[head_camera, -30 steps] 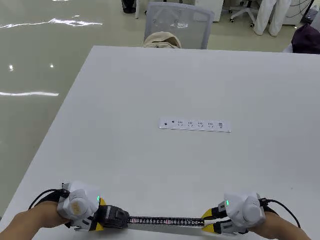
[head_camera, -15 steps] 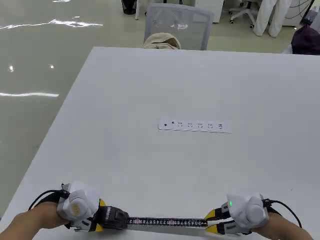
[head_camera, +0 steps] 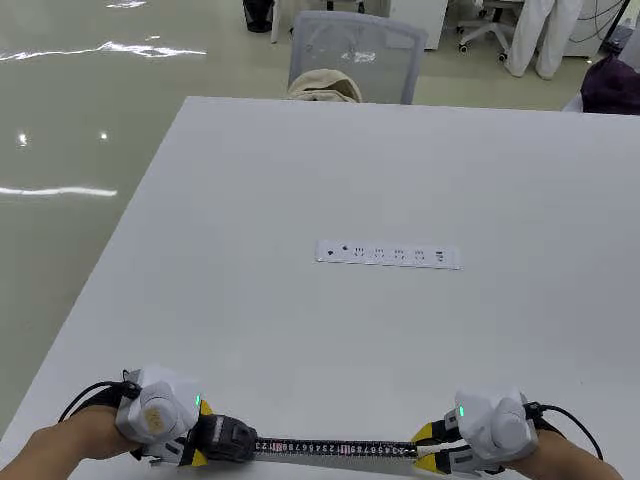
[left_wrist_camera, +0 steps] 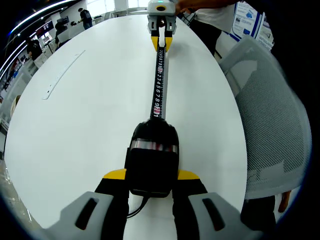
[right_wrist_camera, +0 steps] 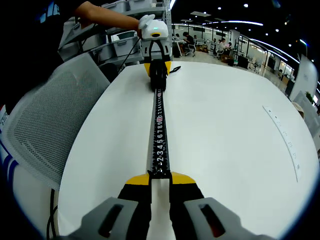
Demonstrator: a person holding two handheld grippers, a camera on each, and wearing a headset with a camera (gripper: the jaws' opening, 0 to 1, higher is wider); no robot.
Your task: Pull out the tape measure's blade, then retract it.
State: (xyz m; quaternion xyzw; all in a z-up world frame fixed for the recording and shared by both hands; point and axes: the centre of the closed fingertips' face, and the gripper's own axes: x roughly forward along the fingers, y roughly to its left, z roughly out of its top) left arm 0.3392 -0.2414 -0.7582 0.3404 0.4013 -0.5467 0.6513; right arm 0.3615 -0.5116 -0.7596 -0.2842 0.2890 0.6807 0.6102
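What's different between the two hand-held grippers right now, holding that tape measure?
The left hand-held gripper clamps the tape measure's black case; the right hand-held gripper pinches the end of the blade. The left one's jaws stand wide around the bulky case, the right one's nearly meet on the thin blade. Both have yellow-tipped jaws and sit low over the white table, facing each other.

We see a black tape measure (left_wrist_camera: 151, 160) between the left gripper's (left_wrist_camera: 151, 176) fingers (left_wrist_camera: 116, 174), which are yellow at the tips and black below. Beyond those fingers the blade (right_wrist_camera: 159, 132) is black with white numerals and a few red marks. The right gripper's (right_wrist_camera: 160, 179) fingers (right_wrist_camera: 138, 180) show the same yellow. The worktop (head_camera: 400, 160) is plain white. The power strip (head_camera: 390, 254) is white with dark sockets.
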